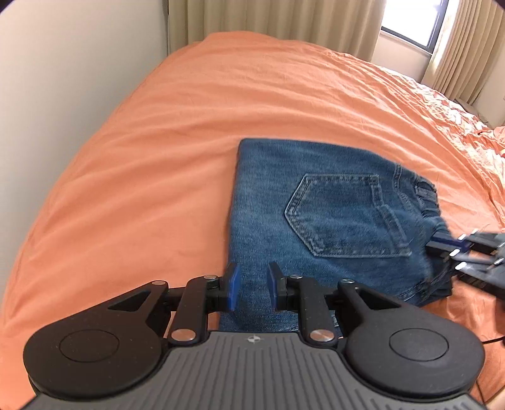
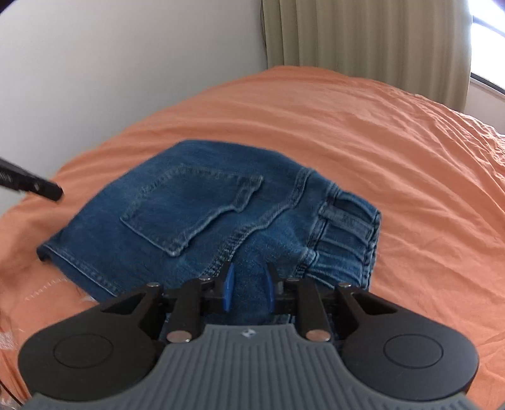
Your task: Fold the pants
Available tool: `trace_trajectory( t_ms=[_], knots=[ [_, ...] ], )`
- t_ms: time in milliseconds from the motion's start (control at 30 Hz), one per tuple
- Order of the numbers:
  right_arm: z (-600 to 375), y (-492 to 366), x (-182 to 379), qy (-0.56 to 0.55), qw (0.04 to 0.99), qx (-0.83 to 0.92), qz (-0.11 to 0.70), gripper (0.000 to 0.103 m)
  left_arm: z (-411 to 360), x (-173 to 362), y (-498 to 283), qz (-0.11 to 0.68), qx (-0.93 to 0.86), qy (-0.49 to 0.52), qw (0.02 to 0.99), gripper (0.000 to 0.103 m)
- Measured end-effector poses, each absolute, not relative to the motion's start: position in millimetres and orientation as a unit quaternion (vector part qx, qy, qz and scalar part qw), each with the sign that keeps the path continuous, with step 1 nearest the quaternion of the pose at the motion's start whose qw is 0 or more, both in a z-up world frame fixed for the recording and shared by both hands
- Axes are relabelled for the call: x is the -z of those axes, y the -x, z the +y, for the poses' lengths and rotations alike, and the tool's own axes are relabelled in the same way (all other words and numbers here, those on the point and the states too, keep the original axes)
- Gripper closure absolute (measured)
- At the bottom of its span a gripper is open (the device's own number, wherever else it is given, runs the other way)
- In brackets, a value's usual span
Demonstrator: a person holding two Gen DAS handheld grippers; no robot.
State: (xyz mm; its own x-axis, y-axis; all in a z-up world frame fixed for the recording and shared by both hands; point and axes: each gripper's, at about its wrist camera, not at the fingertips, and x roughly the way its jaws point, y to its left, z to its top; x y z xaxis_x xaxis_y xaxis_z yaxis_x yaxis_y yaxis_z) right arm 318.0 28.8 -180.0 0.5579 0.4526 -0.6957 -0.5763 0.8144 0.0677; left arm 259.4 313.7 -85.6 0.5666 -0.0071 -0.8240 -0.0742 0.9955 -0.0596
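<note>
- Two grippers sit at folded jeans on an orange bed.
- Left gripper: fingers apart over the near edge.
- Right gripper: fingers apart around a denim fold near the waistband.

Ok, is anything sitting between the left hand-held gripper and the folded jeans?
Nothing visible. The left hand-held gripper is open right over the near edge of the jeans, with only denim and the orange bedsheet around it. The right hand-held gripper is at the waistband side.

Bright window daylight, glare there, fisheye-bent edges, jeans perhaps motion-blurred
</note>
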Motion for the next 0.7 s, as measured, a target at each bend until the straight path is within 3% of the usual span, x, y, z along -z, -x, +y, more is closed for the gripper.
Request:
trace_trajectory(
  t_ms=[167,367,500,700],
  knots=[
    [26,-333,193,0.051,0.868,-0.28,0.406,0.087,307,33,-251,0.448,-0.009,0.014,0.894,0.066],
    [15,-317,141,0.023,0.877,-0.285,0.385,0.082,285,-22,-226,0.413,-0.014,-0.022,0.91,0.051],
    [-3,-279,89,0.012,0.895,-0.295,0.334,0.064,267,-44,-198,0.373,-0.032,-0.026,0.927,0.043],
    [-42,-205,26,-0.011,0.916,-0.303,0.264,0.031,230,-56,-152,0.304,-0.072,-0.034,0.949,0.041]
  ],
)
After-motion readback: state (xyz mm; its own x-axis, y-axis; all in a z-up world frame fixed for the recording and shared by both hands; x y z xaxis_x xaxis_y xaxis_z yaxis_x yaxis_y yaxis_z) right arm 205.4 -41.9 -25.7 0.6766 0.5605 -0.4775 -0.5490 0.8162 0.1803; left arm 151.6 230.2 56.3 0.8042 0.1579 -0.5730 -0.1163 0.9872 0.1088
